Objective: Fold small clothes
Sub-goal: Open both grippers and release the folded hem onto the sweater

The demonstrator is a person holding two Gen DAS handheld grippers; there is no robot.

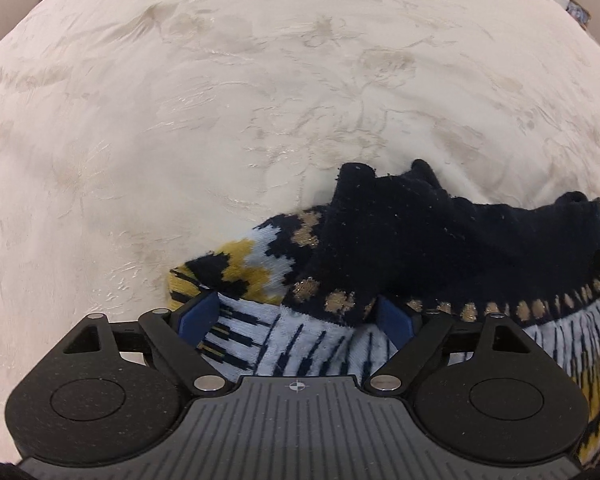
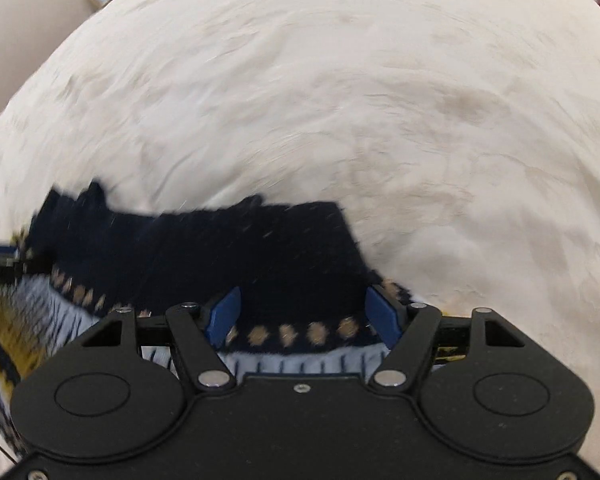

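One knitted garment (image 1: 400,248), navy at its upper band with a row of tan dots and white, yellow and navy patterning below, lay bunched on one cream embossed cloth (image 1: 180,120). My left claw (image 1: 296,314) stood released, its two blue pads spread wide with the white-and-navy knit lying between them. My right claw (image 2: 302,314) was likewise released, its two blue pads apart on either side of the navy, tan-dotted edge of the garment (image 2: 228,256). The right view was blurred. Small boxes (image 1: 576,4) sat beyond the cloth's far edge.
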